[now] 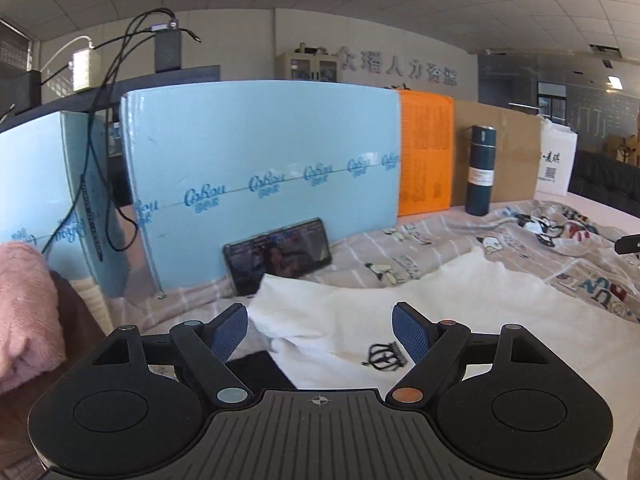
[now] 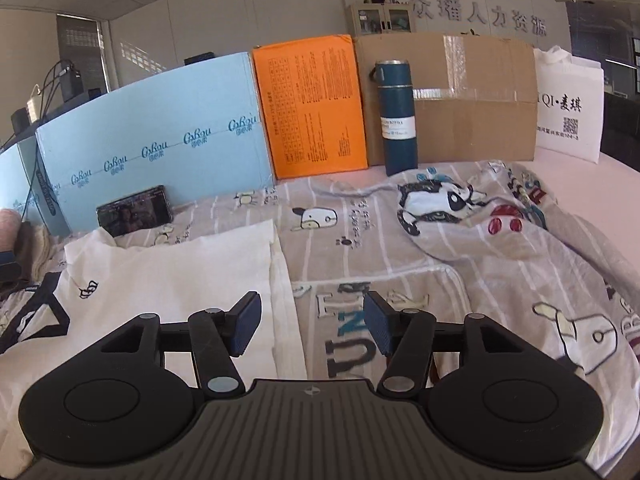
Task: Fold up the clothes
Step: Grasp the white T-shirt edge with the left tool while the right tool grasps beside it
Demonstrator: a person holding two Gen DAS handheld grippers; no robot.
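Note:
A white garment (image 1: 460,320) with a small black crown print (image 1: 386,354) lies spread on a cartoon-print sheet (image 1: 520,248). My left gripper (image 1: 320,332) is open and empty, just above the garment's near left part. In the right wrist view the white garment (image 2: 172,280) fills the left half, its right edge folded in a long strip (image 2: 284,300). My right gripper (image 2: 312,326) is open and empty, hovering over that right edge, with one finger (image 2: 246,322) above the garment and the other above the sheet (image 2: 400,240).
A phone (image 1: 280,256) leans on light blue foam boards (image 1: 260,160) at the back. An orange board (image 2: 316,108), a cardboard box (image 2: 452,100), a dark blue flask (image 2: 396,120) and a white bag (image 2: 568,104) line the back. Pink and brown clothes (image 1: 28,312) are piled at left.

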